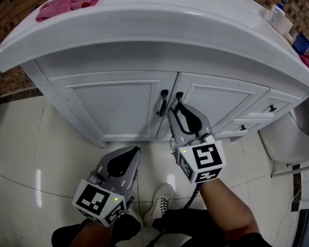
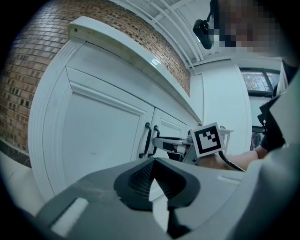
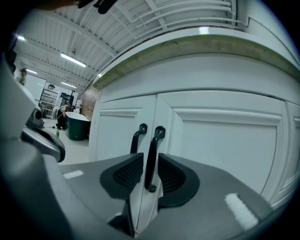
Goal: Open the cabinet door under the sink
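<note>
The white cabinet under the sink counter (image 1: 149, 32) has two doors, and both look shut. Each carries a black bar handle at the middle seam: the left handle (image 1: 162, 103) (image 3: 137, 138) and the right handle (image 1: 177, 99) (image 3: 153, 145). My right gripper (image 1: 179, 110) (image 3: 150, 159) reaches up to the right door (image 1: 217, 105), shut on that right handle, one ribbed pad on each side. My left gripper (image 1: 134, 154) (image 2: 153, 160) hangs lower, in front of the left door (image 1: 114, 105), with its tips together and nothing between them.
A pink cloth (image 1: 73, 1) lies on the counter's left end, and bottles (image 1: 279, 16) stand at the back right. Small drawers (image 1: 258, 118) flank the right door. A white toilet (image 1: 290, 138) stands to the right. The person's shoe (image 1: 158, 200) rests on the tiled floor.
</note>
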The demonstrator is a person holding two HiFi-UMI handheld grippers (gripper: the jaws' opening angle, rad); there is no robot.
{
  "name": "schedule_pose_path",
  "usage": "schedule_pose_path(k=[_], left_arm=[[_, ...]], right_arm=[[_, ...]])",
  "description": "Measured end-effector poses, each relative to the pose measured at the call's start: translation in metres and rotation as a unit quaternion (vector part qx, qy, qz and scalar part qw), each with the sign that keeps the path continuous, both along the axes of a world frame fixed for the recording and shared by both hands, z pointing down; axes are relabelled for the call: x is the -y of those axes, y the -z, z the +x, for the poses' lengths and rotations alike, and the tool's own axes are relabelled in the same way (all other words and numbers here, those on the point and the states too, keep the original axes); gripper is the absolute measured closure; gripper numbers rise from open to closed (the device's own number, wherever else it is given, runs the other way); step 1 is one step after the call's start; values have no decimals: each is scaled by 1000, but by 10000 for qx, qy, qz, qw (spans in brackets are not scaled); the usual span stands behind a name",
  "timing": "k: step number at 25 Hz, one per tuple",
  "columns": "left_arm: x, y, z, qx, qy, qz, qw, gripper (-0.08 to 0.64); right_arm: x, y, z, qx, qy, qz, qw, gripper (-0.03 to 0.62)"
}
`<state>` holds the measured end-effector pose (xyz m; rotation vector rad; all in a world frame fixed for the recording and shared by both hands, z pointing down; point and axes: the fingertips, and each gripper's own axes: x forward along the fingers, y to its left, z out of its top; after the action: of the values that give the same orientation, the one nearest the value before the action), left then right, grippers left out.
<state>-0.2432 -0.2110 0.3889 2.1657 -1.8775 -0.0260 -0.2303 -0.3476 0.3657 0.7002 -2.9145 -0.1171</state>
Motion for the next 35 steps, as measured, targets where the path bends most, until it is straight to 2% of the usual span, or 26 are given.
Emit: schedule_pose_path(k=[2, 4, 12, 25, 35], left_arm=[[0, 0, 0, -13, 1, -3, 10000, 557], [1, 1, 1, -17, -10, 12, 10000, 557], [1, 5, 8, -30, -33, 69, 10000, 557], [-14, 21, 29, 67, -70, 203, 9997, 557], [-41, 30, 52, 83, -62, 214, 9997, 557]], right_arm=[[0, -1, -2, -18, 4, 6, 10000, 493], [1, -1, -1, 4, -16, -33, 10000, 525], [-1, -3, 5, 183, 39, -467, 9987, 545], [-24, -3, 25, 124, 103, -566, 9983, 546], [-49, -6, 56, 36, 112, -593, 9982, 546]])
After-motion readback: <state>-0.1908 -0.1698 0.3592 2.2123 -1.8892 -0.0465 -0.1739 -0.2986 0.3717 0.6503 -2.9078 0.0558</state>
